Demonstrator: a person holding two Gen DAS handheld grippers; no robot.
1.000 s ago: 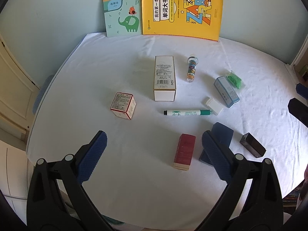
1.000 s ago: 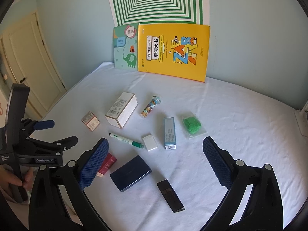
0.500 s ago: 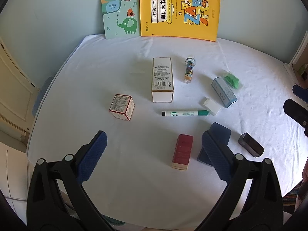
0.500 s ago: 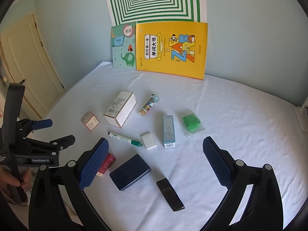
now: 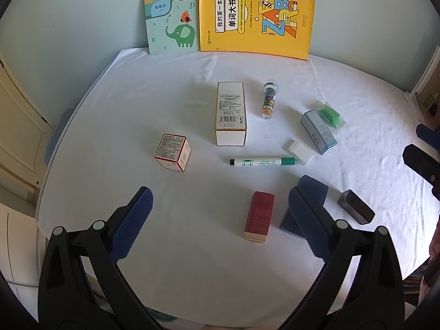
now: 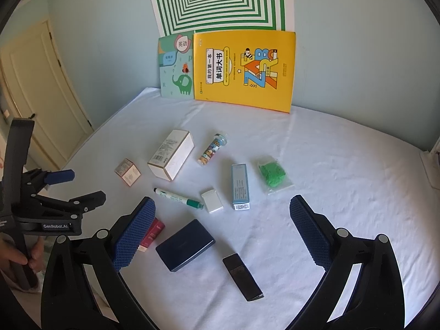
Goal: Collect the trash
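Small items lie scattered on a white-covered table (image 5: 110, 143). A tall white box (image 5: 230, 112) (image 6: 171, 154) lies in the middle, with a small red-edged cube box (image 5: 172, 151) (image 6: 127, 171) to its left. Nearer me are a green marker (image 5: 262, 161) (image 6: 178, 198), a red box (image 5: 260, 216), a dark blue case (image 6: 185, 244), a black box (image 5: 356, 206) (image 6: 242, 276), a white eraser (image 6: 212, 200), a light blue box (image 6: 240, 187), a green bag (image 6: 272, 174) and a candy tube (image 6: 212, 148). My left gripper (image 5: 220, 224) and right gripper (image 6: 222, 232) hover open above the near edge, holding nothing.
Two children's books, one yellow (image 6: 243, 73) and one teal (image 6: 176, 66), lean on the back wall under a green striped poster (image 6: 220, 0). A cream door (image 6: 35, 93) stands at the left. A hand (image 6: 16, 253) holds the left gripper's handle.
Both cameras have pulled back and risen slightly, so the items sit a little farther away. Both grippers have stayed open and nothing on the table has moved.
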